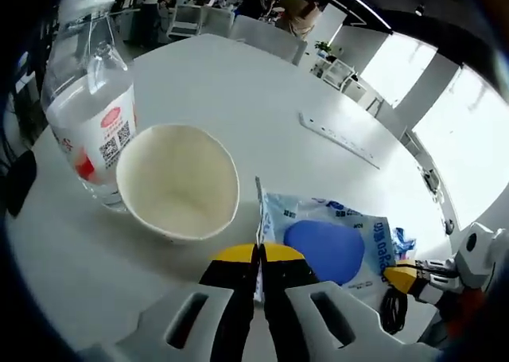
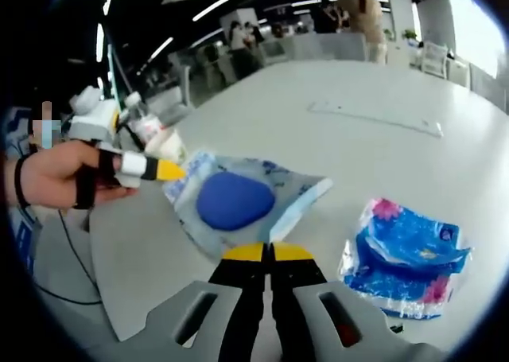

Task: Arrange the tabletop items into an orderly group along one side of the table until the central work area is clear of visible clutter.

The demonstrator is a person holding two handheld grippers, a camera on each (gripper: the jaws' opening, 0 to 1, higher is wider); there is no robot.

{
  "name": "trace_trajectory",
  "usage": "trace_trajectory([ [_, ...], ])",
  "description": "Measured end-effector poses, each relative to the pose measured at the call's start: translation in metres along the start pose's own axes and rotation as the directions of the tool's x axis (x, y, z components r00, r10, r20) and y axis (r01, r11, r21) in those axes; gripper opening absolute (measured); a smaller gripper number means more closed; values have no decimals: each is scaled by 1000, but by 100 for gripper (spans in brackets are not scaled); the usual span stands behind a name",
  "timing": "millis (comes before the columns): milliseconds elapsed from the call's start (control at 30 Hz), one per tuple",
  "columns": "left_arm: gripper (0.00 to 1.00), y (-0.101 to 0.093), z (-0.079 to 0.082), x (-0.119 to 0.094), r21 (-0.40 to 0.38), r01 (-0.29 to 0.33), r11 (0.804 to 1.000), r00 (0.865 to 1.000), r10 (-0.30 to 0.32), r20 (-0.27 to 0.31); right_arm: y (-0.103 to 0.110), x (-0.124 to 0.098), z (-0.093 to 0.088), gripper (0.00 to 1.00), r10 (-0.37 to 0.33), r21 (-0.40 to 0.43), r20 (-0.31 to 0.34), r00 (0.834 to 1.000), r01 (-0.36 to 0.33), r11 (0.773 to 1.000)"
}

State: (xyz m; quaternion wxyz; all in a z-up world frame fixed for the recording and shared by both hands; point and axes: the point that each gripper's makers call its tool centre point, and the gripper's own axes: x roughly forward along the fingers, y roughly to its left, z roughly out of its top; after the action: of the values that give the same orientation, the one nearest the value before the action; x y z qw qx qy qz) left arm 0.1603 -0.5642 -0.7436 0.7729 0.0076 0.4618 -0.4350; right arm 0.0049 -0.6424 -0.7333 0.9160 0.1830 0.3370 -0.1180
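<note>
Both my tongs, left (image 1: pixel 258 254) and right (image 2: pixel 269 252), pinch the blue-pad packet (image 2: pixel 238 199) mid-counter (image 1: pixel 262 91). Cup (image 1: pixel 179 179) and bottle (image 1: pixel 91 115) sit beside it; blue wipes pack (image 2: pixel 409 254) stays loose. Grouping barely started.

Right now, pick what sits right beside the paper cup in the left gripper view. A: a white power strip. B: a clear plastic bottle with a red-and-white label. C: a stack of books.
B: the clear plastic bottle with its red-and-white label stands right against the paper cup, while the white power strip lies far off across the table.
</note>
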Motion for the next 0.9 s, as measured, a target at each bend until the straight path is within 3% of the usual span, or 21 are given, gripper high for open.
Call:
trace_trajectory([
  [433,5,18,-12,3,-57,27,998,999,-28,-21,0,8,-18,0,-22,22,-30,999,23,1000],
  [900,12,24,-30,-14,-108,92,990,995,-94,-18,-3,0,-24,9,-45,20,-39,998,46,999],
])
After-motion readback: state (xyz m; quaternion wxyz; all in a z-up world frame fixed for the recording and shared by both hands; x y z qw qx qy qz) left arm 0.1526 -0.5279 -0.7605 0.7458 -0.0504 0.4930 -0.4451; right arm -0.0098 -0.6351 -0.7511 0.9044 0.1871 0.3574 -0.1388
